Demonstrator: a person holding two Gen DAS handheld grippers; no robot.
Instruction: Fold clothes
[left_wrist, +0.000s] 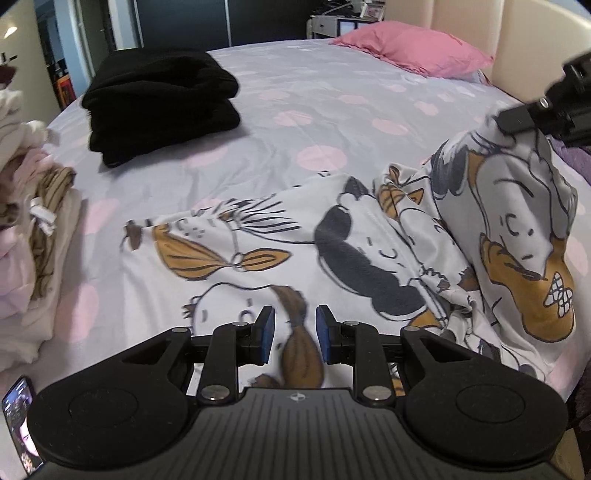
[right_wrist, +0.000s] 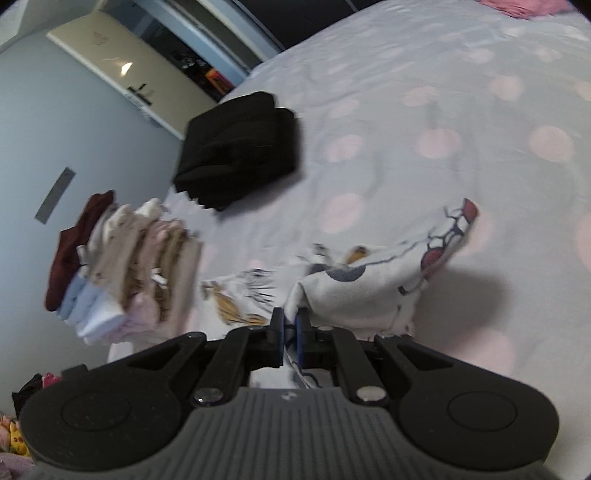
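— Closest in the left view, what's the left gripper (left_wrist: 294, 326) doing?

— Jaws narrowly apart over the cartoon-print garment (left_wrist: 332, 251); whether the pads press cloth is hard to tell.

— And the right gripper (right_wrist: 290, 325)?

— Pinched on a raised corner, cut off at upper right in the left view.

— Around them?

— Black folded pile (left_wrist: 159, 103) upper left, blurred stack of clothes (right_wrist: 125, 266) at left, pink pillow (left_wrist: 413, 48) behind, on the dotted bed sheet (left_wrist: 314, 118).
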